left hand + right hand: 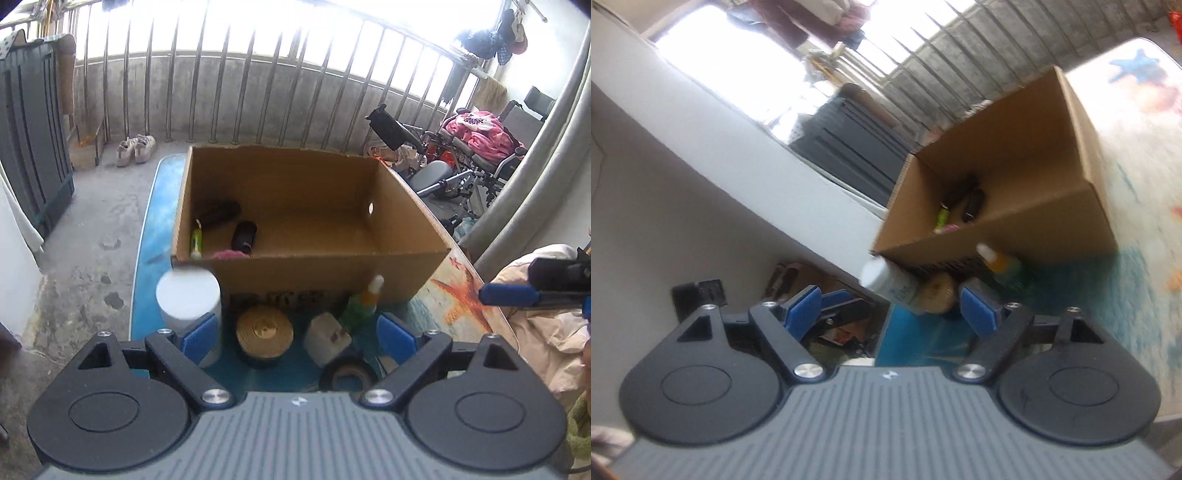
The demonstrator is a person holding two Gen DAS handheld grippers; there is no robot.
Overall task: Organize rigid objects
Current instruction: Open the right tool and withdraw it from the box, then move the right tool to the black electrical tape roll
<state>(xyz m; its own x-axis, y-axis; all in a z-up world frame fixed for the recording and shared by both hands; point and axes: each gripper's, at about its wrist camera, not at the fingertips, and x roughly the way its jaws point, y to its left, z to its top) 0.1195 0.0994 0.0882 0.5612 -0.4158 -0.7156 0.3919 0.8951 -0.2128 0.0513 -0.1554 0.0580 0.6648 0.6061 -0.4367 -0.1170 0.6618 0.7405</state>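
Resting beyond left gripper (299,334): cardboard box (332,273).

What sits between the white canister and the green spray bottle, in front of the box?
In the left wrist view, a round gold-topped jar stands between the white canister and the green spray bottle.

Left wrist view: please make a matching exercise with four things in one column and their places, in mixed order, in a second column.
Things:
1. white jar
2. black roll of tape
3. pair of shoes
4. black bottle

Places:
A. inside the cardboard box
B. on the concrete floor by the railing
C. nearest the camera, on the blue mat
D. outside the box, at its front left corner

Pairs: 1-D, 2-C, 3-B, 4-A
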